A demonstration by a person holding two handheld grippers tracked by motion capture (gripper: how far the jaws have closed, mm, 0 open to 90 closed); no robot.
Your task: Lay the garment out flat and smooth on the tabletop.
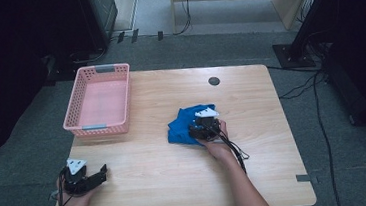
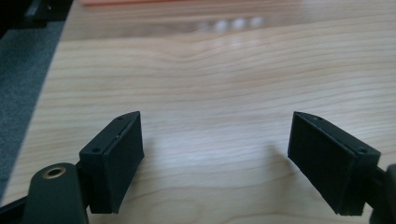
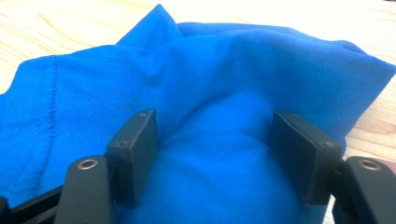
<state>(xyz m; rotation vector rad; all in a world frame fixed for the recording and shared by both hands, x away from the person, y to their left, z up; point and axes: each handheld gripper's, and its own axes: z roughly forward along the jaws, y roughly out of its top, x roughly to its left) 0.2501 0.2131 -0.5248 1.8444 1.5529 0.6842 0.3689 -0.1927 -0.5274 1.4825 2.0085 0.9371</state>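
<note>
The blue cloth (image 1: 188, 122) lies crumpled near the centre of the worktop (image 1: 178, 183). The right hand-held gripper (image 3: 212, 158) straddles a raised fold of it, pads against the fabric, gripping that bunch. The left hand-held gripper (image 2: 215, 158) is released, resting at the worktop's near left edge. A pink basket (image 1: 78, 104) stands at far left.

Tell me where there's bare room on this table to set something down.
Free: the table between the left tool and the right forearm, the right side beyond the blue cloth, and inside the pink basket. Crowded: around the cloth, where the right tool presses in.
</note>
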